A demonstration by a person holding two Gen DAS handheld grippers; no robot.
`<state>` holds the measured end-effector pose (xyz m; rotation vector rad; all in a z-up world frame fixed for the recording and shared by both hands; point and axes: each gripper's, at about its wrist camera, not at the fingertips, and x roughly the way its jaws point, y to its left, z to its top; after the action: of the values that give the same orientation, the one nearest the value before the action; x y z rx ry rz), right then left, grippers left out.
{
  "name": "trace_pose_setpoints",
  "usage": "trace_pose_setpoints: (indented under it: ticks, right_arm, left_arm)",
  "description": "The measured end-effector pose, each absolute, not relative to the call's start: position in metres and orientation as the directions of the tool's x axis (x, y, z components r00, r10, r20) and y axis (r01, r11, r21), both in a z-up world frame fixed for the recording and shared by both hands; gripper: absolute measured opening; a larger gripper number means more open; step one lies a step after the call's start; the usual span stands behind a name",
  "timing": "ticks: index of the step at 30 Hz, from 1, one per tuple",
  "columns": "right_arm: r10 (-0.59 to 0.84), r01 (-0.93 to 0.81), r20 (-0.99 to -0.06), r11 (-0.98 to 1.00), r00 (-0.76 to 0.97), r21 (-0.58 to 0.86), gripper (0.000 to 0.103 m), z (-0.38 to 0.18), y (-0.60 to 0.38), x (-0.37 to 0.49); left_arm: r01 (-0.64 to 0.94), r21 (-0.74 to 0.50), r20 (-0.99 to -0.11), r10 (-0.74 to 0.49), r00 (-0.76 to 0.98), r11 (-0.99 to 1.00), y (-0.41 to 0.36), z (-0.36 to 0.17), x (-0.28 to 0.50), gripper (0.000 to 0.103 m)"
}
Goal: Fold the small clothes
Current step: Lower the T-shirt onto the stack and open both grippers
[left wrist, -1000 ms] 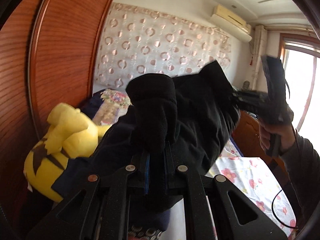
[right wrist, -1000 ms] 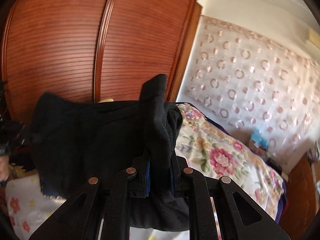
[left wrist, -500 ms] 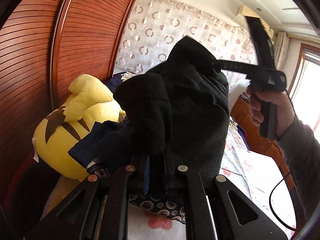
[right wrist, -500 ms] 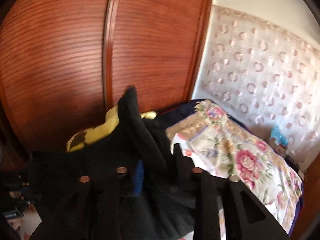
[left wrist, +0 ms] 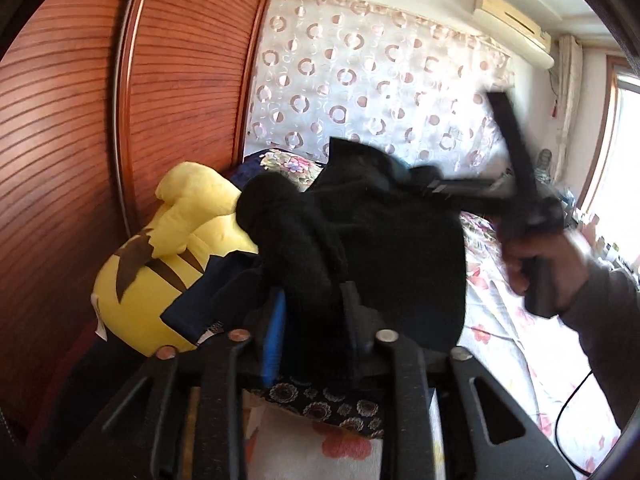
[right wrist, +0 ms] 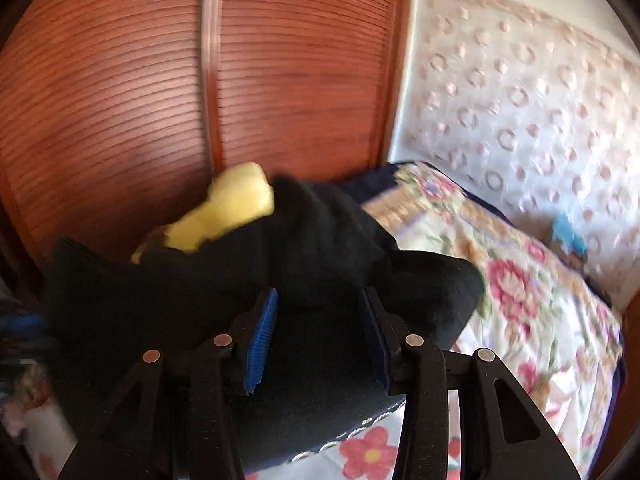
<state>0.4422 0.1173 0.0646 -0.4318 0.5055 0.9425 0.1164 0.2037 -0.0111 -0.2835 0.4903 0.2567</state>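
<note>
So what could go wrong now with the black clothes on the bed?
Both grippers are opening, so the black garment may slump into a messy heap instead of a neat fold.

Its fuzzy cloth still sits between the left gripper fingers and might snag as they pull away.

It could also slide against the yellow plush toy.

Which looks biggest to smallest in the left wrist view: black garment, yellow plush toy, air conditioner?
1. black garment, though it lies nearest the camera, which inflates it.
2. yellow plush toy, clearly smaller in the frame.
3. air conditioner, smallest, but far off on the wall, so true size is unsure.
</note>
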Motion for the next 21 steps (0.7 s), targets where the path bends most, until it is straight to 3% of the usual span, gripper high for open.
trace_pose_setpoints:
  ticks: [6, 8, 21]
  right_arm:
    - [0.647, -0.793, -0.551, 0.607, 0.528, -0.047, 0.044, 0.050, 0.128, 0.457]
    - [0.639, -0.788, -0.543, 0.611, 0.545, -0.073, 0.044, 0.057, 0.124, 0.443]
    - [0.659, -0.741, -0.459, 0.671, 0.596, 0.002, 0.044, 0.050, -0.027, 0.298]
  left_arm:
    - [-0.303, -0.172, -0.479, 0.189, 0.857, 0.937, 0.198, -0.001, 0.108, 0.043]
    - [-0.298, -0.160, -0.474, 0.192, 0.860, 0.941, 0.194, 0.003, 0.104, 0.053]
    - [-0.246, -0.103, -0.448, 0.175, 0.876, 0.964, 0.144, 0.021, 0.081, 0.053]
